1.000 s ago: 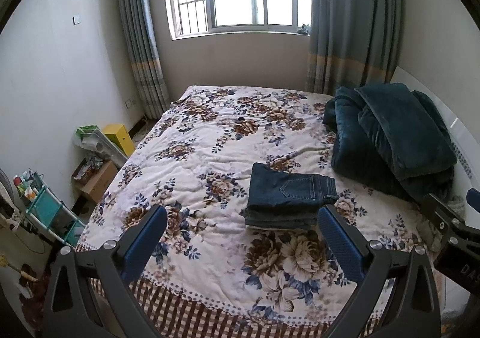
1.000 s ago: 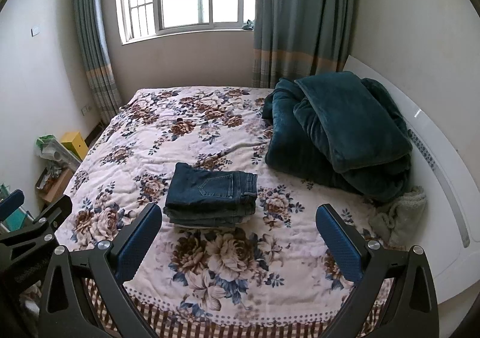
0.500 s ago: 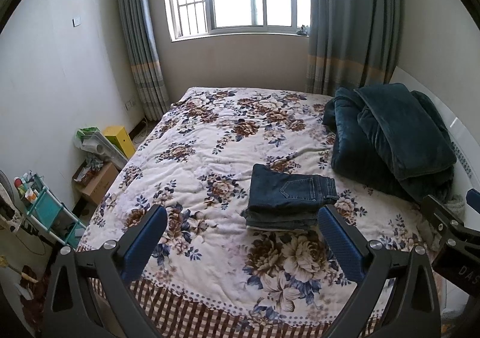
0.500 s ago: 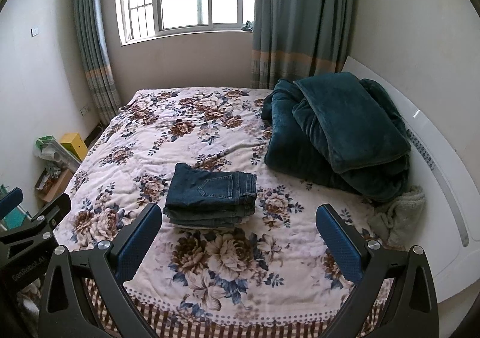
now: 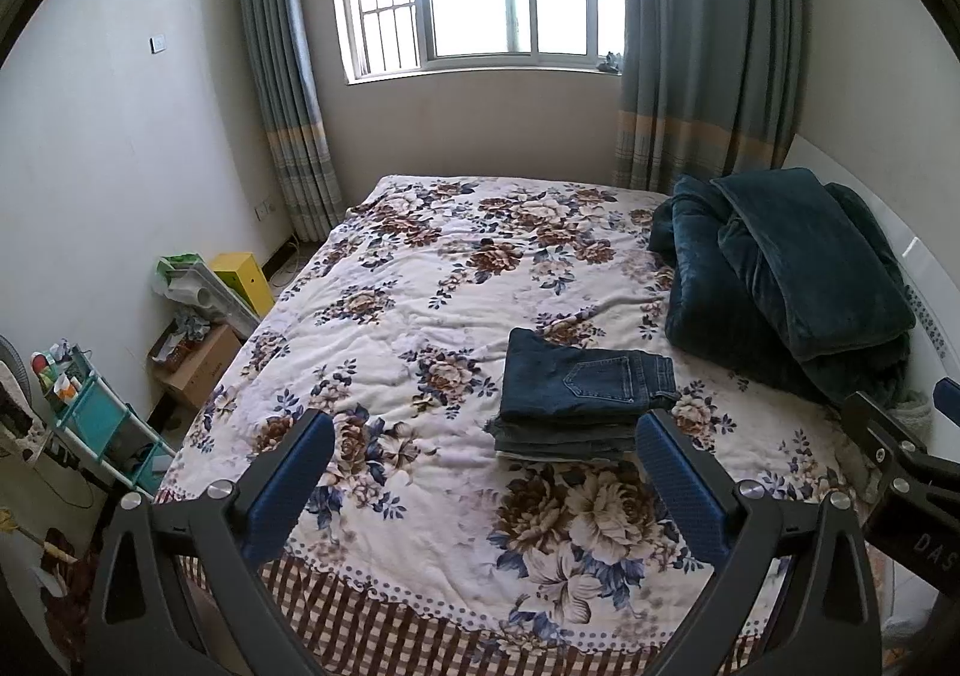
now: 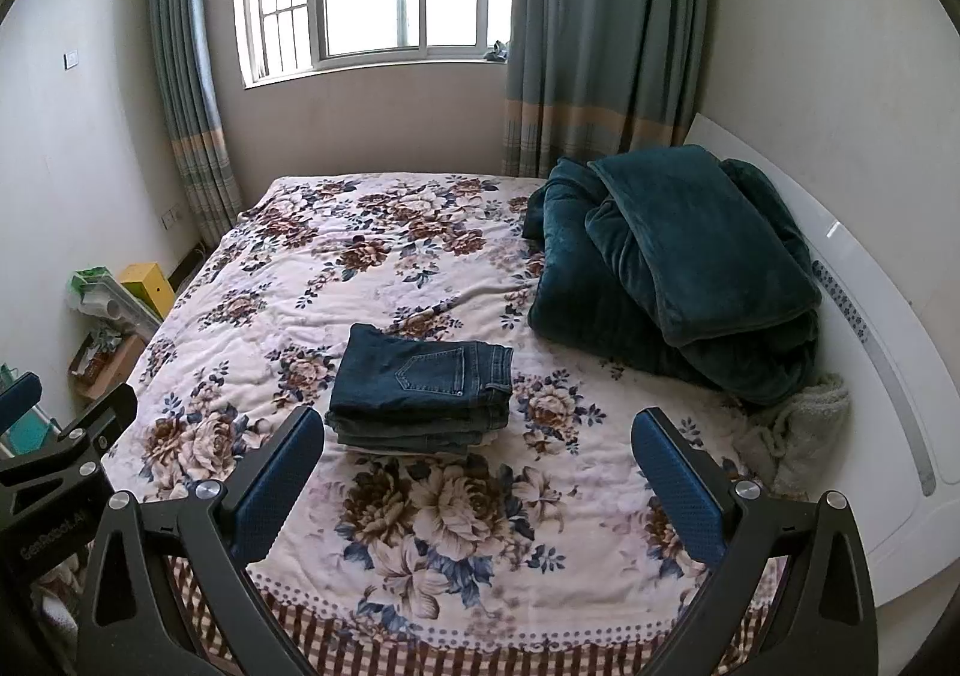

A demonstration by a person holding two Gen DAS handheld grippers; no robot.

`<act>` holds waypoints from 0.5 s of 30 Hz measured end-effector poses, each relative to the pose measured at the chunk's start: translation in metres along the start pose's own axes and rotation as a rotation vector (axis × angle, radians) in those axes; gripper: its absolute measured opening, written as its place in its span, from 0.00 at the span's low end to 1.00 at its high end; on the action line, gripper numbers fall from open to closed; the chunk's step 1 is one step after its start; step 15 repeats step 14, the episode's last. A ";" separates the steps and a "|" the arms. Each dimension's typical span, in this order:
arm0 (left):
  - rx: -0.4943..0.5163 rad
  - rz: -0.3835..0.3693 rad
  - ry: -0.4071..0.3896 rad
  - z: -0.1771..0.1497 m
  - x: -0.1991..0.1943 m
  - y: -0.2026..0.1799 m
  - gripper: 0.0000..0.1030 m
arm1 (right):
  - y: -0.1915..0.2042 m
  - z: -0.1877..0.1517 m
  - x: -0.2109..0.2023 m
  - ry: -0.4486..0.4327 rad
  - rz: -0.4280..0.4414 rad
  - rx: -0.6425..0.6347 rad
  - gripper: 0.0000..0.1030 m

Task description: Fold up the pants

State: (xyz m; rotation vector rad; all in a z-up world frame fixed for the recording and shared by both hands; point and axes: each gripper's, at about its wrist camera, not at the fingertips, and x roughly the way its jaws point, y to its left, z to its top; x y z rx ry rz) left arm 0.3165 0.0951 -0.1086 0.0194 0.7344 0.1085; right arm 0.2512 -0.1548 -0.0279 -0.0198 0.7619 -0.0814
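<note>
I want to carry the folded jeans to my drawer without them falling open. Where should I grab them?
Probably grab the folded jeans by the stacked layer edges that face the grippers, coming in low from the foot of the floral bedspread. All the layers show there, so one pinch can catch the whole stack. Both the left gripper and right gripper are open and empty.

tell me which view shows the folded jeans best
The right wrist view: the folded jeans lie near the frame's centre, fully clear between the open right gripper. In the left wrist view the jeans sit right of centre, one corner hidden behind a finger.
</note>
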 end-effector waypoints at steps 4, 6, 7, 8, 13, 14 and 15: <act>0.003 -0.001 0.000 0.000 0.000 -0.001 1.00 | -0.001 0.000 0.000 0.002 0.000 0.002 1.00; 0.000 -0.002 0.000 0.000 0.000 0.000 1.00 | 0.000 0.000 -0.001 -0.001 -0.003 0.002 1.00; -0.002 -0.004 0.000 0.000 0.000 0.000 1.00 | 0.000 0.000 0.000 -0.001 -0.004 0.001 1.00; -0.005 -0.005 -0.001 0.000 -0.001 0.000 1.00 | 0.000 0.001 0.001 0.002 0.000 0.001 1.00; -0.010 -0.002 -0.011 -0.001 -0.005 0.002 1.00 | 0.000 0.001 0.001 0.001 0.000 0.000 1.00; -0.011 -0.004 -0.010 -0.002 -0.006 0.003 1.00 | 0.000 0.001 0.000 0.000 -0.003 -0.002 1.00; -0.011 -0.004 -0.010 -0.002 -0.006 0.003 1.00 | 0.000 0.001 0.000 0.000 -0.003 -0.002 1.00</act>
